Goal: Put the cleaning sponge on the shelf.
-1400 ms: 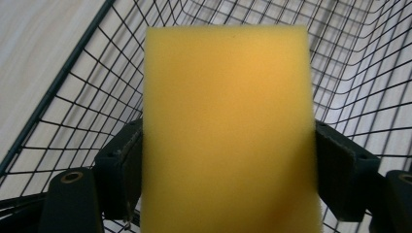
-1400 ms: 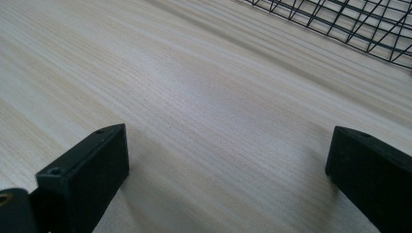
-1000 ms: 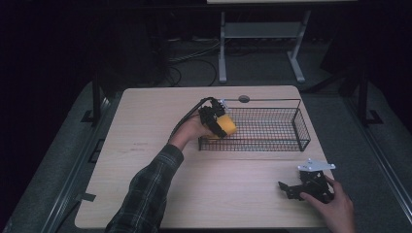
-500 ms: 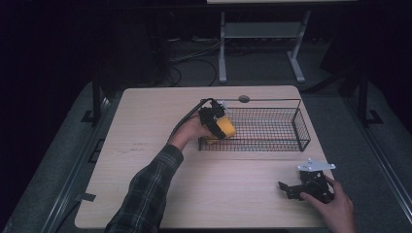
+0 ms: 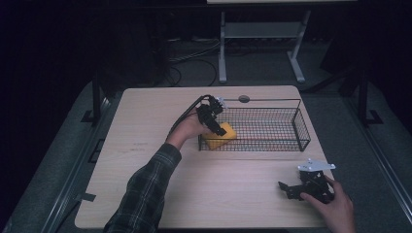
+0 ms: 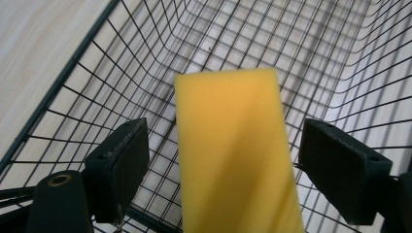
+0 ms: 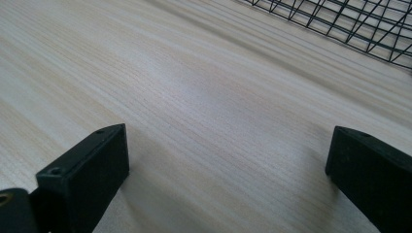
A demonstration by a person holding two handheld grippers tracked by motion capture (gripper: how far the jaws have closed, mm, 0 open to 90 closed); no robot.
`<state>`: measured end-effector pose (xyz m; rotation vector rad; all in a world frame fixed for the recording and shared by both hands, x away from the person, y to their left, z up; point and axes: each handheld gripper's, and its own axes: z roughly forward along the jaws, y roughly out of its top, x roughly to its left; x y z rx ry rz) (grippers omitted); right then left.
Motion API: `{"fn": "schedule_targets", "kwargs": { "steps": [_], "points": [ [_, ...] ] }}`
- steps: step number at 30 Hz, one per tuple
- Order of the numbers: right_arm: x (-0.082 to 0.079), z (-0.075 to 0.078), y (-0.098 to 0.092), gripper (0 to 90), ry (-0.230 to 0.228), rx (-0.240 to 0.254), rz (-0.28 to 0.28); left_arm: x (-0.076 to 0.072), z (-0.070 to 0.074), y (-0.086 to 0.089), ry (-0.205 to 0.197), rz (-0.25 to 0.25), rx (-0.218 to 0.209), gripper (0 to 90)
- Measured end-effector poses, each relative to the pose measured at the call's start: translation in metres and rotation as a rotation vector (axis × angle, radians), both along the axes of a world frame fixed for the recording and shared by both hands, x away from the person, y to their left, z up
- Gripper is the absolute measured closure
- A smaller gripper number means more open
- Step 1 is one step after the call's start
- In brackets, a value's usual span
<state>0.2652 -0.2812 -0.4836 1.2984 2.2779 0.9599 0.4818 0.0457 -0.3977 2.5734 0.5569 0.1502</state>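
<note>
- Left gripper over basket, centre frame; fingers spread, clear of the sponge.
- Yellow sponge sits between them, inside the basket's left end.
- Lift straight up, clear of wires.
- Right gripper open, idle on bench, lower right.

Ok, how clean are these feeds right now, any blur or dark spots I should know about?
High view: the room beyond the table is nearly black, the tabletop evenly lit. Left gripper view: the yellow sponge between the open left tongs is soft and smeared, the wire basket behind it sharper. Right gripper view: the right tongs are dark and the wood grain blurs farther off.
</note>
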Motion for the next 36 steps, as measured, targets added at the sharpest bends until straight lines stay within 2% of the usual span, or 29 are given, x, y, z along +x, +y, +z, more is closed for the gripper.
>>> {"fn": "schedule_targets", "kwargs": {
  "steps": [15,21,31,36],
  "points": [
    [0.0,0.0,0.0,1.4,0.001,0.0,-0.001,-0.015,0.025,0.014,-0.04,0.003,-0.014,18.2],
    [0.0,0.0,0.0,1.4,0.0,-0.002,-0.001,-0.024,0.033,0.03,-0.05,0.017,-0.046,18.2],
    [0.0,0.0,0.0,1.4,-0.001,-0.002,-0.002,-0.039,0.036,0.057,-0.074,0.041,-0.05,18.3],
    [0.0,0.0,0.0,1.4,0.0,-0.003,-0.002,-0.049,0.037,0.073,-0.083,0.059,-0.073,18.3]
  ]
}}
